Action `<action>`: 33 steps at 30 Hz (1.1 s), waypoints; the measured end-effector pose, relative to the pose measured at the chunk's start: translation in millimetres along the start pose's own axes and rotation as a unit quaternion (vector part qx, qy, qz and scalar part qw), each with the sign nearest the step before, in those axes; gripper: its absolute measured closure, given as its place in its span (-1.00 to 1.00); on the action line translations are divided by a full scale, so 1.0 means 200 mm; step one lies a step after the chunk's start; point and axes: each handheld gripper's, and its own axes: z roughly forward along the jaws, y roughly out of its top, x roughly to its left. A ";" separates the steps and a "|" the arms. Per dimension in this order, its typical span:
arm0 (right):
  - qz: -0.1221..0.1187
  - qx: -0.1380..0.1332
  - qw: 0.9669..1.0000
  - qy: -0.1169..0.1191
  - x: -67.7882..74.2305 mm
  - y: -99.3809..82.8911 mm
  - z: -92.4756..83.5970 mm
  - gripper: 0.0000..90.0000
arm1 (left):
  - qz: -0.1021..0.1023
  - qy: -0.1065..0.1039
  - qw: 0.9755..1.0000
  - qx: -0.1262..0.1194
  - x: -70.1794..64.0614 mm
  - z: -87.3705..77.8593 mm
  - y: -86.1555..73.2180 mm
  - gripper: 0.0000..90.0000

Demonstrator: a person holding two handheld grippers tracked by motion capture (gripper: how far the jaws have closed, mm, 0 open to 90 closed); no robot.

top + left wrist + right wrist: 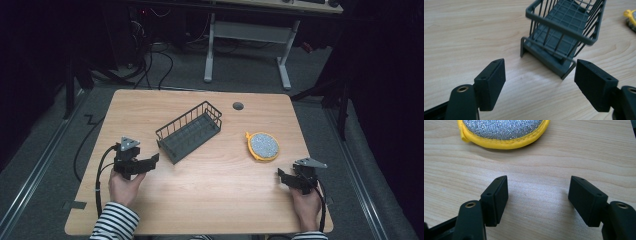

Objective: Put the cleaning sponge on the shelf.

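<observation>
On the right, with both grippers' jaws wide and empty, you bring the right gripper (537,202) squarely over the yellow-rimmed scouring pad (502,131). Keep the left gripper (540,83) off the wire basket (564,32).

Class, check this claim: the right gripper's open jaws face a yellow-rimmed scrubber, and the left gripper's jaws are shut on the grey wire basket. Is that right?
One detail is wrong. In the left gripper view the left gripper has its jaws open, short of the basket, gripping nothing. The right gripper does face the scrubber with open jaws.

wire basket (190,131) mid-table (150,210) | scouring pad (263,146) right of basket, apart | cable hole (238,106) behind, between them
</observation>
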 end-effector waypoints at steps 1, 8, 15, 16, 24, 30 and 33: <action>0.000 0.000 1.000 0.000 0.00 0.00 0.00 -0.28 | 0.000 0.000 1.000 0.000 0.00 0.00 0.00 -0.43; 0.000 0.000 1.000 0.000 0.00 0.00 0.00 -0.28 | -0.008 -0.013 1.000 0.016 0.03 0.04 0.15 -0.43; 0.000 0.000 1.000 0.000 0.00 0.00 0.00 -0.28 | -0.015 -0.018 1.000 0.020 0.03 0.09 0.22 -0.43; 0.000 -0.001 1.000 0.000 0.00 0.00 0.00 -0.28 | -0.019 -0.022 0.999 0.019 0.03 0.10 0.23 -0.43; 0.000 0.000 1.000 0.001 0.00 0.00 0.00 -0.28 | -0.017 -0.003 0.999 0.034 0.01 0.18 0.28 -0.41; 0.000 0.000 1.000 0.001 0.00 0.00 0.00 -0.28 | -0.006 0.015 0.999 0.045 -0.01 0.23 0.29 -0.31; 0.000 0.000 1.000 0.001 0.00 0.00 0.00 -0.28 | -0.007 0.013 0.999 0.046 -0.02 0.24 0.29 -0.24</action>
